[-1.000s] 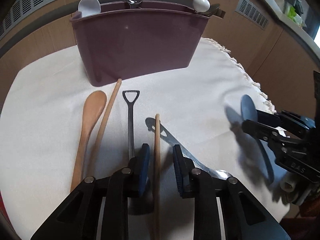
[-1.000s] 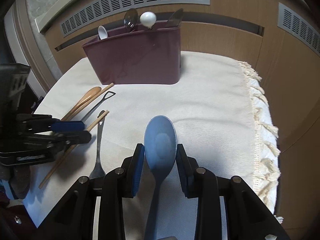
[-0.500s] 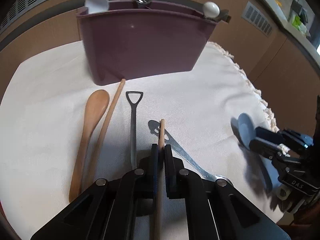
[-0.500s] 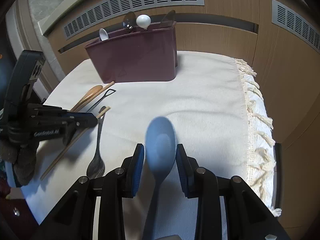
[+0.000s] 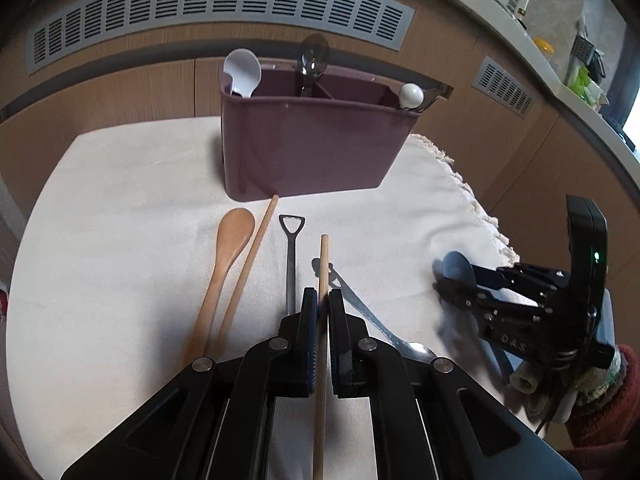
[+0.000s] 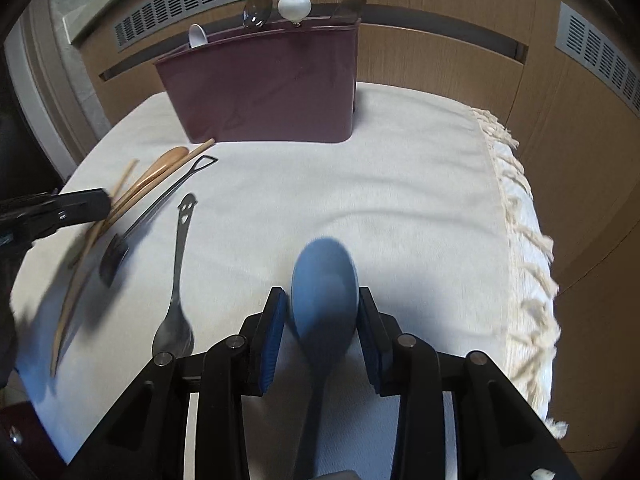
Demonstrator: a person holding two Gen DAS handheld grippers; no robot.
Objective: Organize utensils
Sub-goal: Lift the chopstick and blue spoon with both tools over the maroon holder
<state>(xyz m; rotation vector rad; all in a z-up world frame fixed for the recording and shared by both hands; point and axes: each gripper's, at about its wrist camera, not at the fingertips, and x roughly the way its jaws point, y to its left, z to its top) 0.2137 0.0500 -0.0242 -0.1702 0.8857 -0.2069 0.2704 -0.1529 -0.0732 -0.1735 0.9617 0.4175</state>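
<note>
My left gripper (image 5: 323, 304) is shut on a wooden chopstick (image 5: 322, 264) and holds it lifted above the cloth. My right gripper (image 6: 323, 308) is shut on a blue spoon (image 6: 325, 284), held above the cloth at the right. A maroon utensil caddy (image 5: 312, 148) stands at the back and holds a white spoon (image 5: 242, 74), a dark spoon (image 5: 313, 58) and a white-knobbed utensil (image 5: 412, 96). On the cloth lie a wooden spoon (image 5: 228, 248), a second chopstick (image 5: 252, 256), a black-handled utensil (image 5: 291, 256) and a metal spoon (image 6: 178, 264).
A cream cloth (image 6: 360, 184) with a fringed right edge (image 6: 524, 240) covers the table. Wooden panels with grey vents (image 5: 216, 4) stand behind the caddy. The right gripper shows at the right of the left wrist view (image 5: 520, 304).
My left gripper closed on the chopstick and lifted it, pulling back from the caddy. My right gripper rose with the blue spoon and moved a little towards the caddy.
</note>
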